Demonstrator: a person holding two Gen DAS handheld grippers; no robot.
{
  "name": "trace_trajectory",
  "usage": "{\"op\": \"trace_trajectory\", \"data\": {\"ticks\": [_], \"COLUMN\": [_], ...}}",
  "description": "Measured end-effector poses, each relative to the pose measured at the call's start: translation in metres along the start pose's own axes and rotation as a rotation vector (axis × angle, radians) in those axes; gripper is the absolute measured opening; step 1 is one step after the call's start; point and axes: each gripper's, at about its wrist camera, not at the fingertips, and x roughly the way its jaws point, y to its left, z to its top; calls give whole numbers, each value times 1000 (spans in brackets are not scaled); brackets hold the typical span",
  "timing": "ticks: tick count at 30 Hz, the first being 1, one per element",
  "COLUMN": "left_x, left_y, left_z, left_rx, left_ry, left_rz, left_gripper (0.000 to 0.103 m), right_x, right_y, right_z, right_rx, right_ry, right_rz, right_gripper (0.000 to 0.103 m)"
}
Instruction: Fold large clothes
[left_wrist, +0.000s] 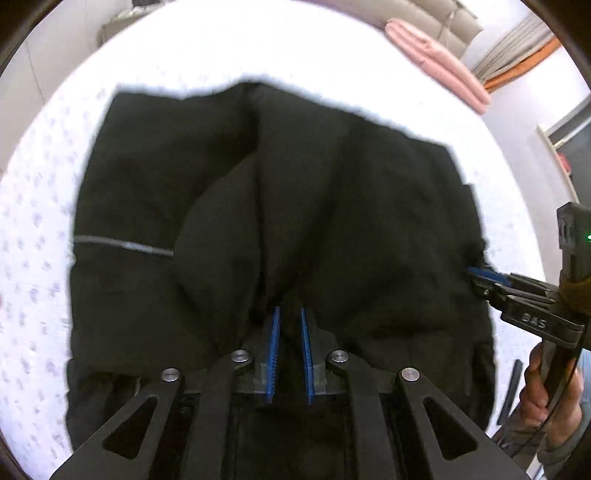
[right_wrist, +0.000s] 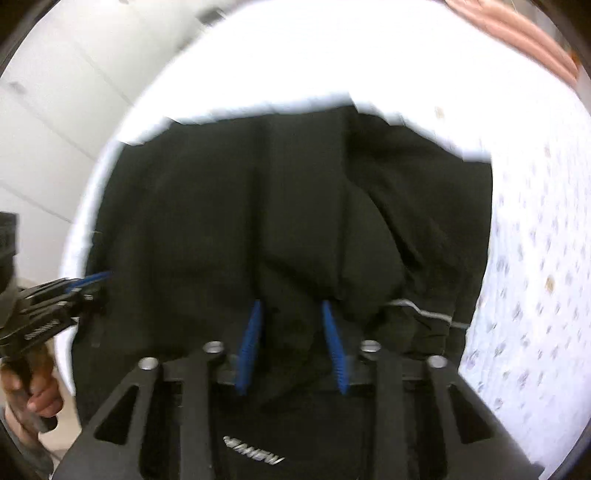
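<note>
A large black garment is spread across a white bed with a faint printed pattern, and most of both views is filled by it. A thin grey stripe is seen along 1 side of the cloth.

The left gripper is clenched on a bunched ridge of the black fabric, which is pinched between its 2 blue pads. The right gripper is pointed steeply down at the same garment; a fold of cloth is gathered between its blue pads, which stand a little wider apart and appear to press on it, though blur leaves the firmness of that grasp uncertain. Each gripper is also seen from the other camera, at the garment's side edge, carried in a hand.

The step in hand is judged to be the taking or laying down of 2 points along the near edge for a fold. It would be done well if both grips were kept level with each other, so that the edge is carried straight and not skewed. Only the top layer or layers meant for the fold should be caught. The cloth should be kept lightly taut between the 2 grippers, so that the loose bulge in the middle is smoothed rather than trapped. A pink folded item lies well apart at the far side of the bed and need not be disturbed.
</note>
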Motion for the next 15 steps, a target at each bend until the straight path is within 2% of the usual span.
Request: {"op": "trace_trajectory", "data": {"ticks": [3, 6, 8, 11, 12, 13, 15], "left_x": [3, -10, -28, -63, -72, -83, -101], "left_y": [0, 0, 3, 17, 27, 36, 57], "left_z": [-5, -7, -13, -37, -42, -50, -65], "left_rx": [9, 28, 44, 57, 58, 57, 41], "left_ry": [4, -3, -16, -36, -42, -47, -46], "left_rz": [-9, -26, -42, -40, -27, -7, 18], "left_gripper": [11, 11, 11, 12, 15, 18, 41], "right_x": [19, 13, 0, -35, -46, -54, -67], "right_y": [-5, 4, 7, 10, 8, 6, 5], "right_z": [-6, -8, -17, -36, -44, -53, -79], "right_rx": [50, 41, 58, 116, 131, 143, 156], "right_ry": [8, -10, -17, -67, -83, -97, -100], "right_rz": [29, 0, 10, 77, 81, 65, 5], "right_gripper": [21, 24, 28, 48, 59, 65, 66]}}
